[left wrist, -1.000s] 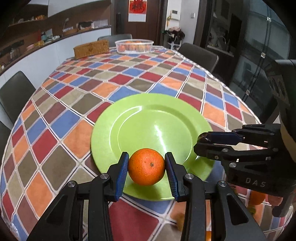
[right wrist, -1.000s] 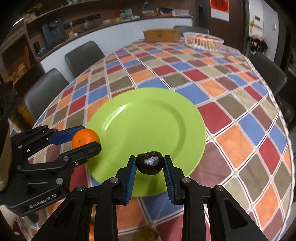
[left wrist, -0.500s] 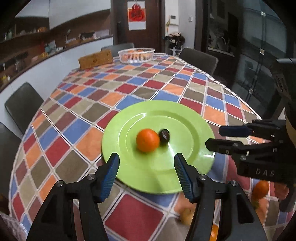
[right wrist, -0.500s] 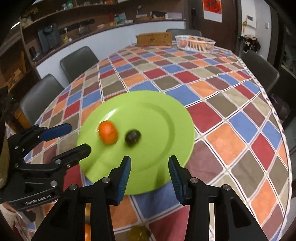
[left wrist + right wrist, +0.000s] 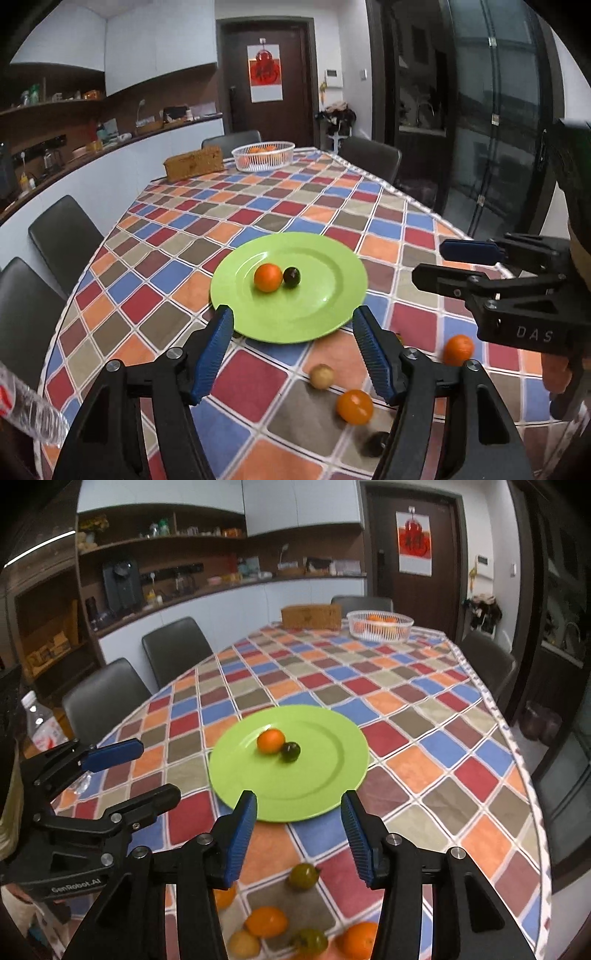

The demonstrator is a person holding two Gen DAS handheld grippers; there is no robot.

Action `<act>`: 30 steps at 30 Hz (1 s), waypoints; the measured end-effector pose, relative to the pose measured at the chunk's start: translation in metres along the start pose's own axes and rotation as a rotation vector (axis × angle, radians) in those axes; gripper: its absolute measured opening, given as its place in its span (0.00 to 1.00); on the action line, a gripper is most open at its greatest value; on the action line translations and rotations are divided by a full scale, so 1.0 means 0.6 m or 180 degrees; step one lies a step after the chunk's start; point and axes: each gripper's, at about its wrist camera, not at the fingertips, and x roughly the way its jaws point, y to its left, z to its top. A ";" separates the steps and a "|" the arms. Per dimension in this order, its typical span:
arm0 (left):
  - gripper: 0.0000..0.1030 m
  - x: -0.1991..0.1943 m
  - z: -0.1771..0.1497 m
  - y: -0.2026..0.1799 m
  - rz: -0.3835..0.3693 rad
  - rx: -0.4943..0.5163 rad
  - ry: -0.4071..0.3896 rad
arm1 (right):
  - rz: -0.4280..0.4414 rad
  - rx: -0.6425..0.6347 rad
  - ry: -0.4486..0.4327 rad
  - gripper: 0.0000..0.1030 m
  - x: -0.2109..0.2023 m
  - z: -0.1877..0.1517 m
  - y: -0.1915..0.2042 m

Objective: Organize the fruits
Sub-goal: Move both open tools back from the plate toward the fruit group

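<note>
Here both tools hang above the near edge of the counter [image 5: 258, 218] with nothing between their pads: the left tool [image 5: 291, 350] has its jaws spread and opening, and the right tool [image 5: 299, 830] has a narrower gap, also opening. The green plate [image 5: 325, 317] lies toward the near edge, and on it an orange fruit [image 5: 268, 277] and a small dark fruit [image 5: 291, 277] rest touching each other near the middle. More loose fruit lies on the cloth between the plate and the near edge: a second orange [image 5: 266, 921], a greenish fruit [image 5: 303, 876], another orange by the right side [image 5: 458, 349], and a few others partly hidden behind the tool frames. The main risk, as I judge it, is rolling: the round fruits sit close to the counter's near edge, so a pad that nudges one rather than straddling it could send it off. A clumsy drop onto the plate could also knock the two resting fruits apart or over the shallow rim.
</note>
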 end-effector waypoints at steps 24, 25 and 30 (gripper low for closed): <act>0.73 -0.095 -0.111 -0.055 0.0112 -0.0208 -0.0029 | -0.0574 -0.0162 -0.0381 0.70 -0.150 -0.109 0.027; 0.73 -0.094 -0.116 -0.058 0.0107 -0.0200 -0.0021 | -0.0602 -0.0184 -0.0365 0.70 -0.150 -0.116 0.027; 0.73 -0.085 -0.134 -0.076 0.0088 -0.0087 0.0031 | -0.0680 -0.0247 -0.0293 0.70 -0.147 -0.136 0.021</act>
